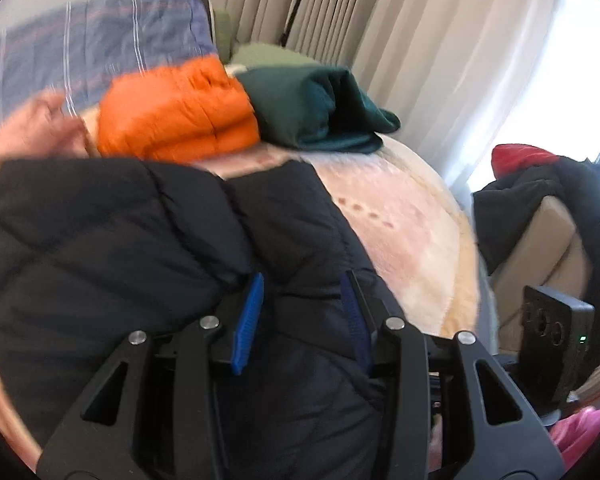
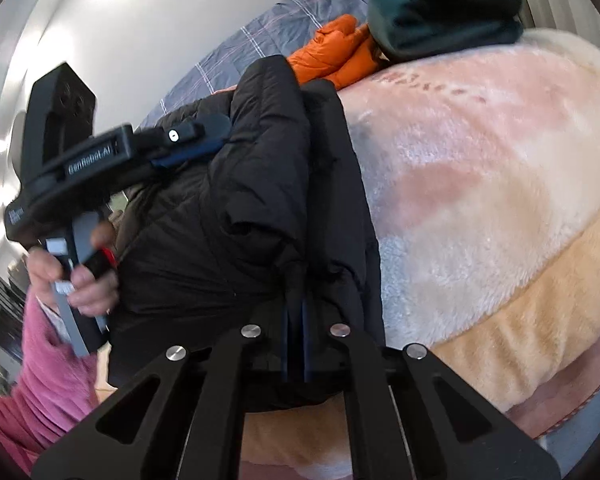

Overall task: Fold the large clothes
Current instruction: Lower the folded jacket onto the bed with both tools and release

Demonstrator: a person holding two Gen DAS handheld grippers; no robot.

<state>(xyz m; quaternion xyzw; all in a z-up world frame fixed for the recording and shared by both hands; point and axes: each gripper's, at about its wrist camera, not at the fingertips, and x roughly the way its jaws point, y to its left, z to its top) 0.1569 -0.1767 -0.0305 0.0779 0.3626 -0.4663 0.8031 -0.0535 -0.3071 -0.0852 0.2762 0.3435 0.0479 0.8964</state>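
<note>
A black puffer jacket (image 1: 120, 240) is held up over the bed, its quilted fabric bunched between the blue pads of my left gripper (image 1: 302, 316), which is shut on it. In the right wrist view the same jacket (image 2: 240, 200) hangs in folds. My right gripper (image 2: 296, 312) pinches its lower edge with the pads almost together. The left gripper (image 2: 192, 148) bites the jacket's upper left edge there, held by a person's hand (image 2: 80, 276).
A folded orange puffer jacket (image 1: 172, 116) and a folded dark green garment (image 1: 312, 108) lie at the far end of the bed's fluffy cream and pink blanket (image 1: 412, 240). A blue striped quilt (image 1: 80, 48) lies behind. Curtains (image 1: 380, 40) and a chair with dark clothes (image 1: 540, 208) stand on the right.
</note>
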